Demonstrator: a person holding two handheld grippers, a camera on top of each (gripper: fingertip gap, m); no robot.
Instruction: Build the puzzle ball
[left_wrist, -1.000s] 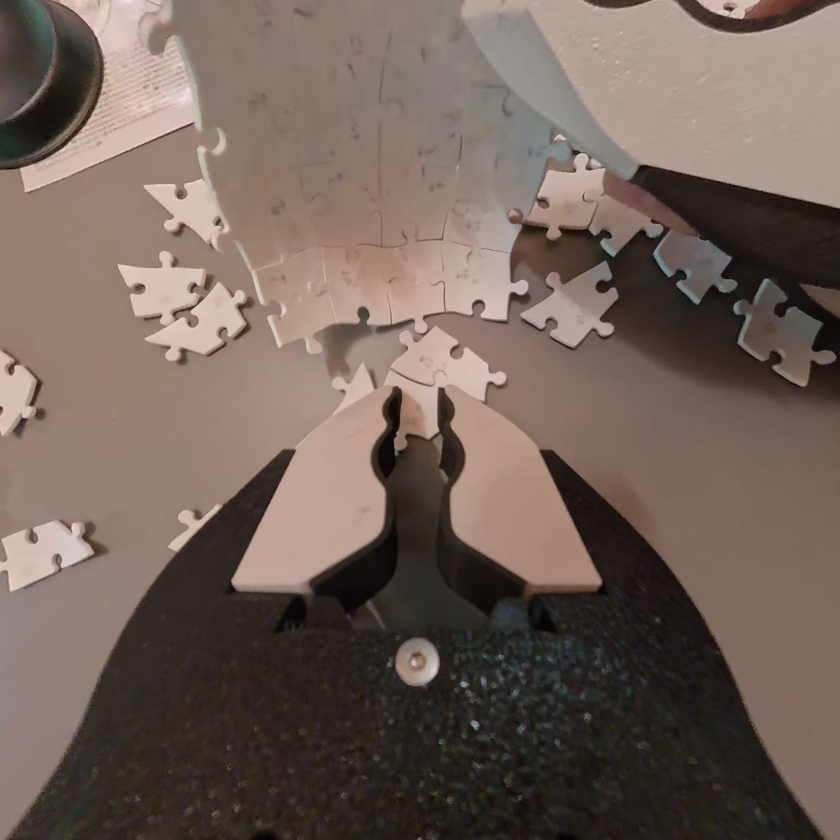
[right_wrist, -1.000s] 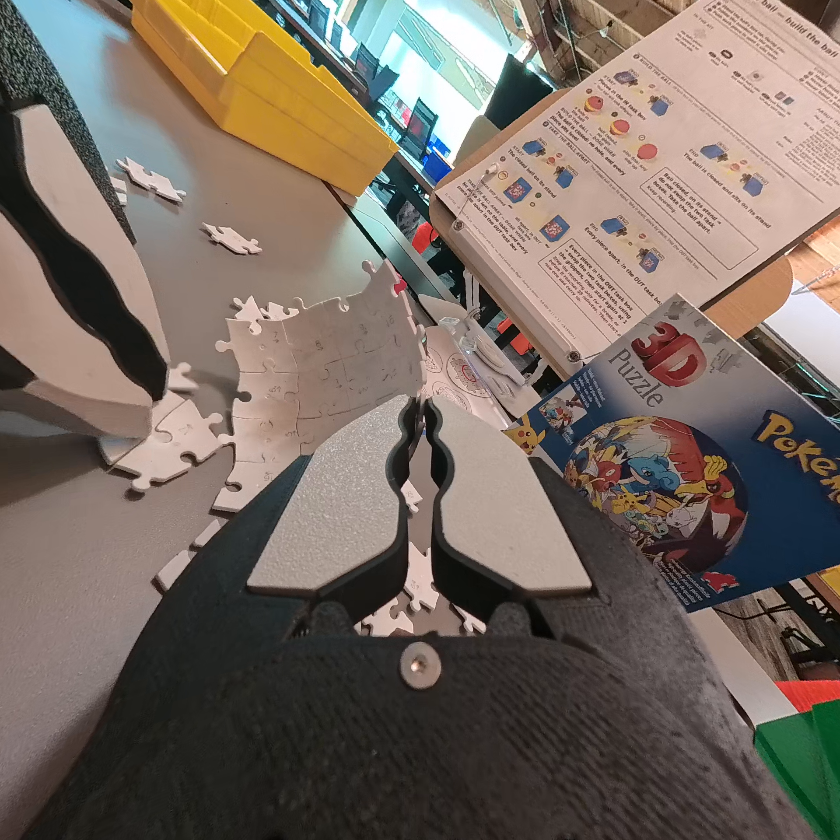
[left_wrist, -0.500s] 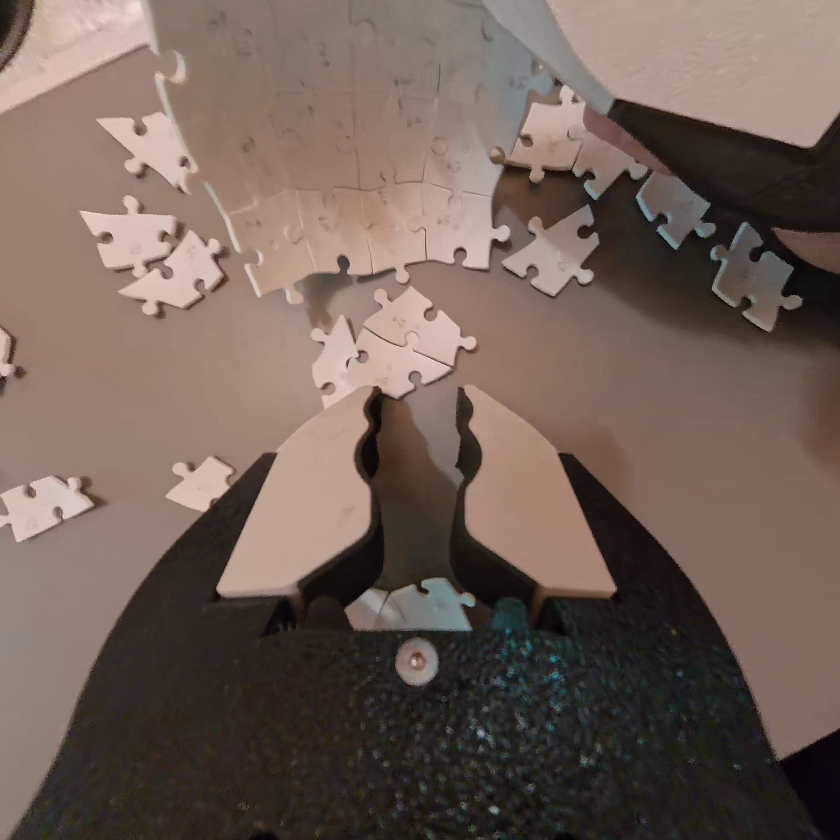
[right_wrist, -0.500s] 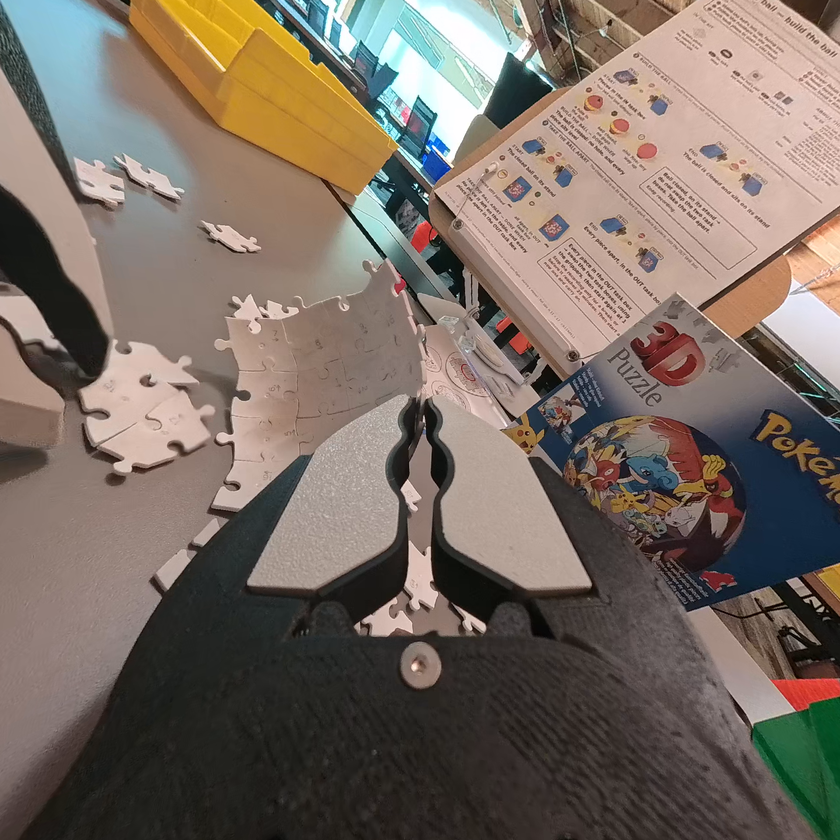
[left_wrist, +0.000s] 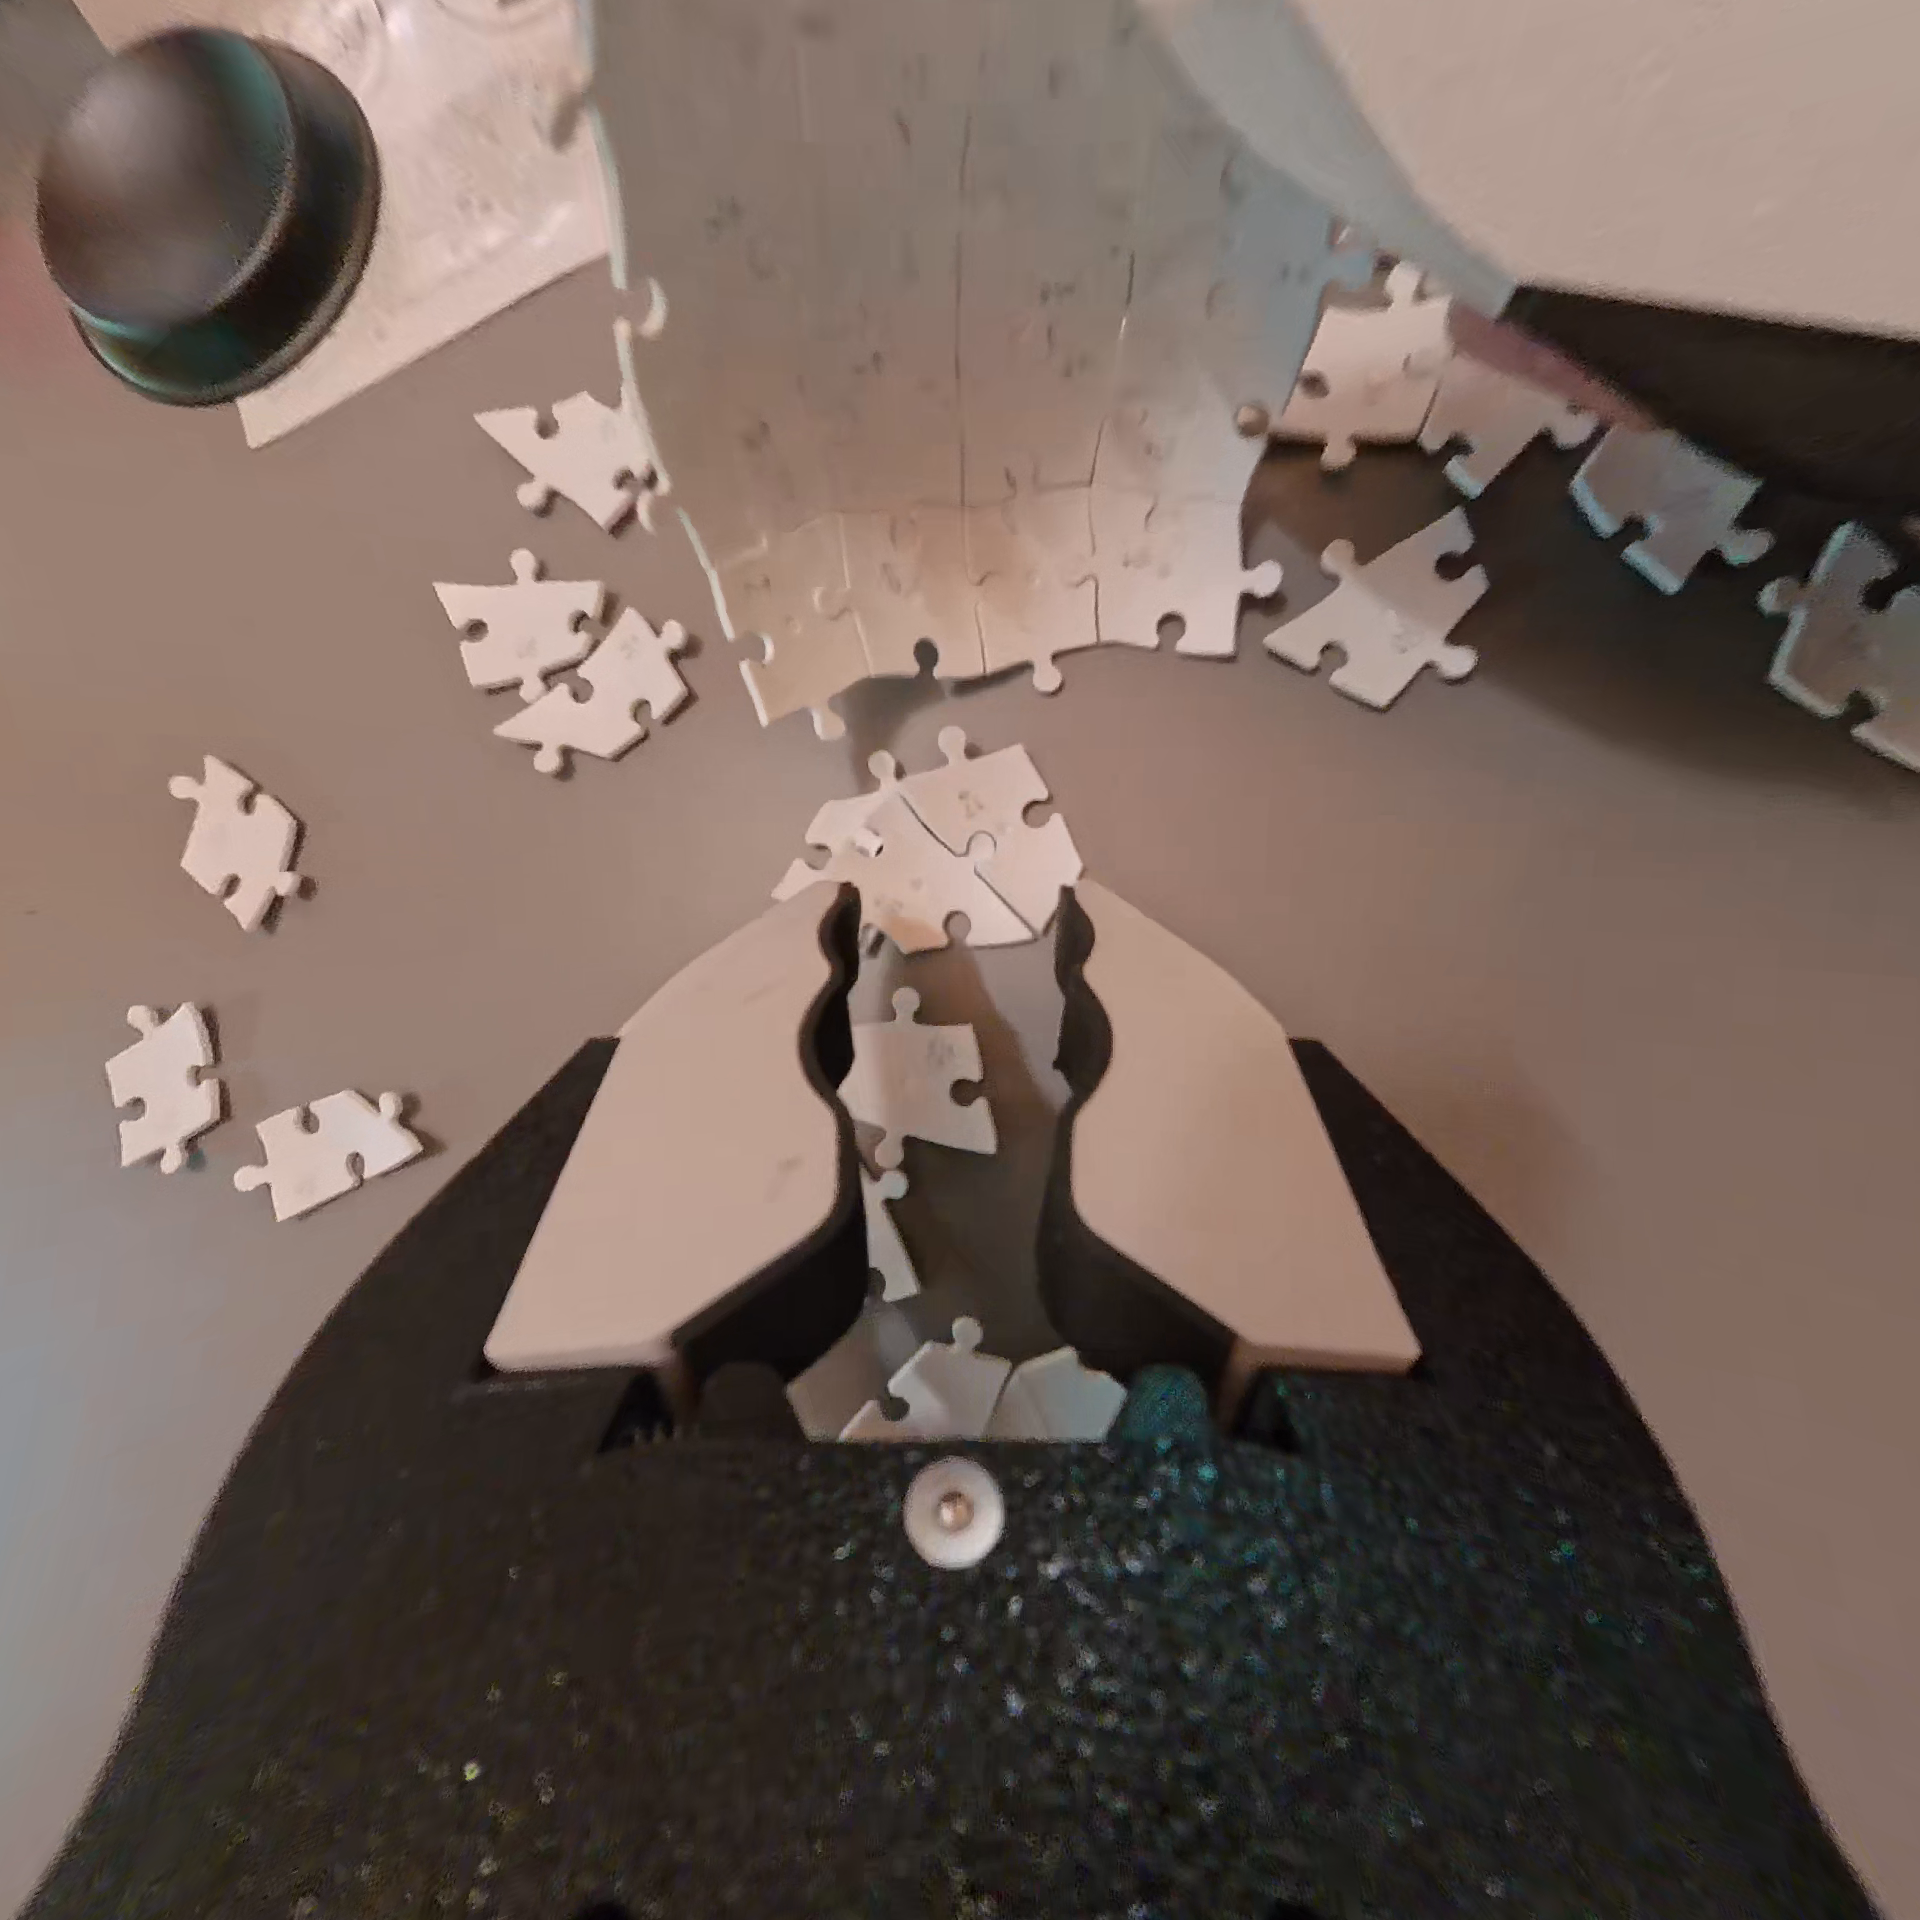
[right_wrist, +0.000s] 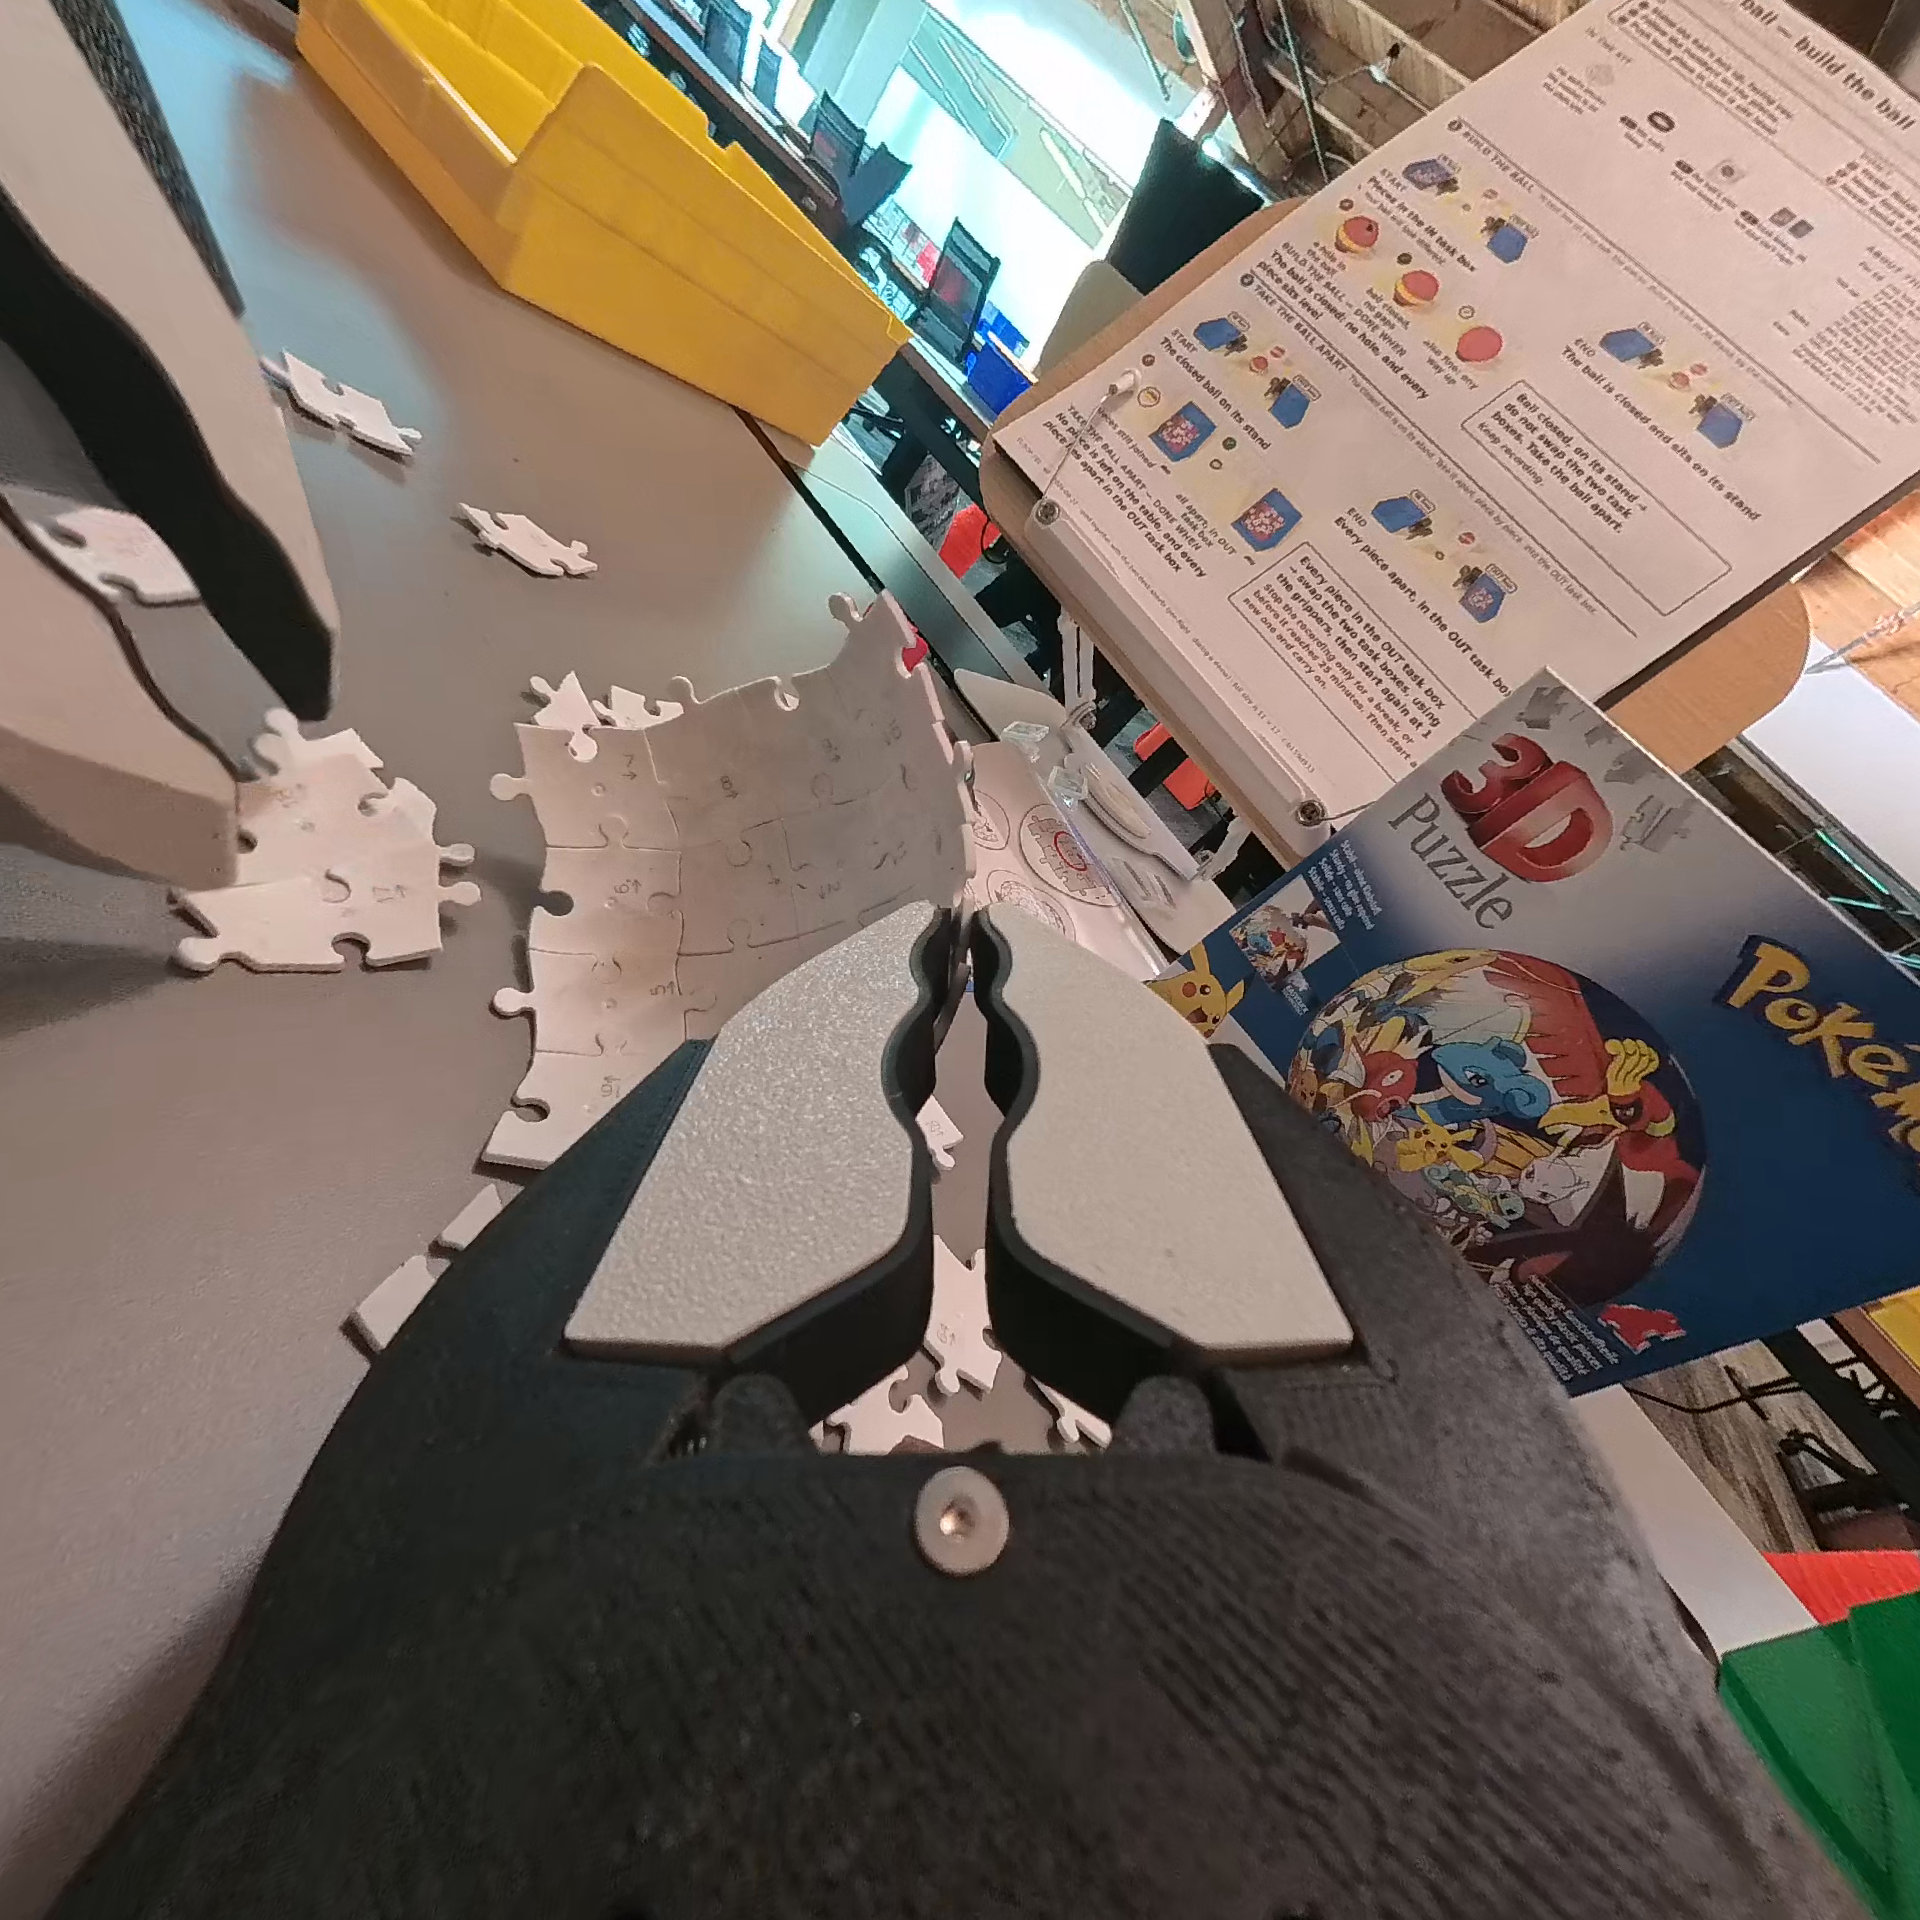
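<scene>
**Right claw clamped on the curved puzzle shell, left claw spread over a small cluster**

The right claw (right_wrist: 971, 920), at the centre of the right wrist view, is closed narrowly on the right-hand edge of a curved shell of joined white puzzle pieces (right_wrist: 727, 873), which is held standing on the grey counter (right_wrist: 208, 1195); the thin edge is seen pinched between the dark pads. The same shell (left_wrist: 966, 343) fills the upper middle of the left wrist view, its lower rim resting near the counter.

The left claw (left_wrist: 961, 914) stands fairly wide and nothing is gripped by it. A small cluster of joined white pieces (left_wrist: 956, 842) lies flat on the counter just beyond and partly between its fingertips, and no pad can be seen pressing on it. In the right wrist view this claw is found at the left edge of the frame, its tips just over that cluster (right_wrist: 322, 883). A single loose piece (left_wrist: 920, 1075) is seen on the counter below, between the fingers.

More loose pieces are scattered to the left (left_wrist: 566, 649) and upper right (left_wrist: 1377, 613) of the left wrist view. A dark round stand (left_wrist: 197, 208) sits on a printed sheet in the upper left. In the right wrist view, yellow bins (right_wrist: 623, 208) are seen at the top, an instruction board (right_wrist: 1455, 364) at upper right, and a blue puzzle box (right_wrist: 1558, 1039) at right.
</scene>
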